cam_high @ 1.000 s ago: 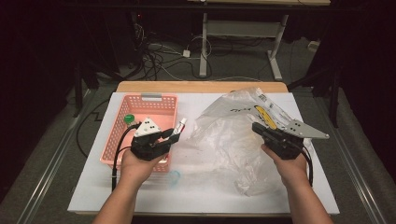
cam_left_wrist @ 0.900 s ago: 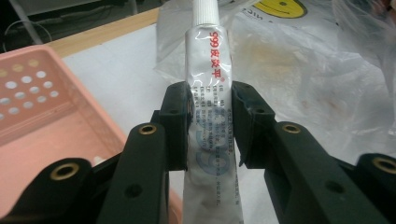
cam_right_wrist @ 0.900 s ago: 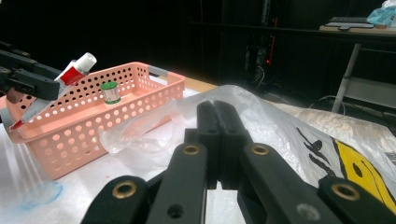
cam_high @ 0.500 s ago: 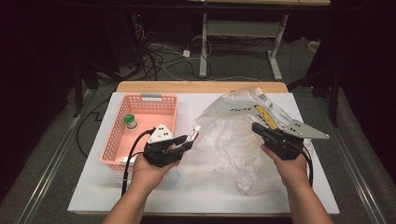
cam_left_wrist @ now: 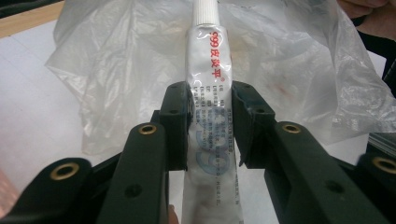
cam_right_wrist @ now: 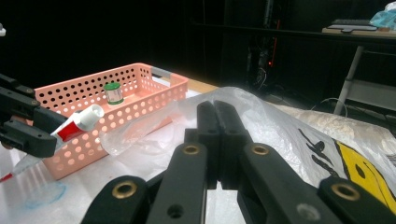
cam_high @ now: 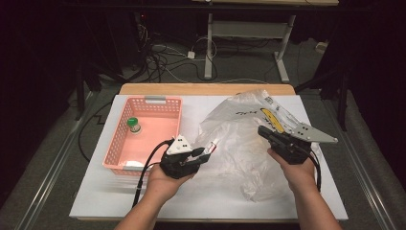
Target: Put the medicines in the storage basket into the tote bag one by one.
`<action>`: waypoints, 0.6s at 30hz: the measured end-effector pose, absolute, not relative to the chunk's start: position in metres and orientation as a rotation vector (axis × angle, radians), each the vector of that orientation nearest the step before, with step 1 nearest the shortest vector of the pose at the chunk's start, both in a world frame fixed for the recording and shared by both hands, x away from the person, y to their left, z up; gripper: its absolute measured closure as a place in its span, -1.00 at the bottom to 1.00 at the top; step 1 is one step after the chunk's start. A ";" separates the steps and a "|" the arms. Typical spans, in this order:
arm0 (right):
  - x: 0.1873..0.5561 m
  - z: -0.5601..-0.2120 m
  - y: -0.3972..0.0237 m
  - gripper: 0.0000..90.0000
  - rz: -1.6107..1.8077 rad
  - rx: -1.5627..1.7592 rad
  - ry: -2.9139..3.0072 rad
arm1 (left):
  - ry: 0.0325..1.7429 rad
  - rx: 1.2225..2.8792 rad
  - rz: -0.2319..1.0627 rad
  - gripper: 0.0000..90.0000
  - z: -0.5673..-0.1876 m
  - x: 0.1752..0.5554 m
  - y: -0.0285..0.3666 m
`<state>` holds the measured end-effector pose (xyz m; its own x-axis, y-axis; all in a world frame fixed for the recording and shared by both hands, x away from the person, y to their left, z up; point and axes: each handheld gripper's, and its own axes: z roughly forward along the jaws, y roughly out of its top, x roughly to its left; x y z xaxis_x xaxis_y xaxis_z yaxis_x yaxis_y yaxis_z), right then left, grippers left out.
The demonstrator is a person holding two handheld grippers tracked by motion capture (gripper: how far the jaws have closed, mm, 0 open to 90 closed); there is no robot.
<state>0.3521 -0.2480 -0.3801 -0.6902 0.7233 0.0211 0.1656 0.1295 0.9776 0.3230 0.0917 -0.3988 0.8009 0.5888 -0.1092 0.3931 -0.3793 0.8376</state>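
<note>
**Tube held at the bag's edge**

Tube (cam_left_wrist: 208,107) of ointment, white with red print and a ribbed white cap, lies clamped between the pads of the left gripper (cam_high: 203,154); the cap end points away from the hand toward the bag (cam_high: 239,143). In the high view the left gripper sits just right of the basket's near right corner, its cable trailing back beside the forearm. In the left gripper view the cap reaches onto the crumpled near fold of the bag, which spreads across the whole background behind the tube; whether cap and plastic touch cannot be told.

Right gripper (cam_high: 263,130) has its jaws pressed together on the bag's upper edge, holding the clear film raised on the table's right half. A yellow and black printed patch (cam_right_wrist: 359,175) shows on the film beside that gripper. The right gripper view looks across the lifted plastic toward the tube (cam_right_wrist: 77,123), the left gripper and the basket.

Surroundings: a pink perforated basket (cam_high: 158,101) stands on the left of the white table (cam_high: 95,196), near the tube but apart from it. A small bottle (cam_high: 133,125) with a green cap stands upright in the basket's far left part. Loose folds of the bag lie between the two grippers.
</note>
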 end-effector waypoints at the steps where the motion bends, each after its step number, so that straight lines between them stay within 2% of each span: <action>1: 0.352 -0.380 -0.248 1.00 1.590 0.855 1.952 | 0.728 2.021 0.254 0.50 -0.400 0.323 0.090; 18: 0.352 -0.382 -0.246 1.00 1.585 0.850 1.967 | 0.706 2.081 0.226 0.50 -0.426 0.322 0.061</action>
<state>0.3518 -0.2465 -0.3819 -0.6969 0.7169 0.0197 0.1717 0.1401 0.9751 0.3215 0.0612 -0.4262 0.8203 0.5627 -0.1025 0.3981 -0.4332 0.8086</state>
